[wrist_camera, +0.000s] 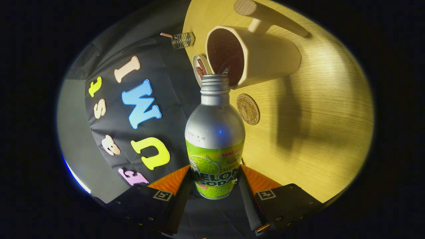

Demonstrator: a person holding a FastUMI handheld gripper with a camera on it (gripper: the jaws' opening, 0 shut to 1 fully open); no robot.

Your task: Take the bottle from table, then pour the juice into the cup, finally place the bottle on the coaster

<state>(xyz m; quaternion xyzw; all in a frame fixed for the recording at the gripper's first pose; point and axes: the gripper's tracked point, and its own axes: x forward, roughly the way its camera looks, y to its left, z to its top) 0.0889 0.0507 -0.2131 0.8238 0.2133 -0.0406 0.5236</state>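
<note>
Bottle (214,139) labelled "MELON SODA" clamped between both fingers (172,181), open neck at cup (252,56) rim.

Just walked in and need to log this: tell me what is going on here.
A person's handheld gripper is shut on a green-labelled bottle, with both fingers pressing on its sides. The view is rolled over, so the bottle is tipped, and its uncapped mouth sits right at the rim of the cream cup on the wooden table: this is the pouring step. No stream of juice can be made out. The round coaster lies bare on the table beside the cup, waiting for the bottle.
</note>
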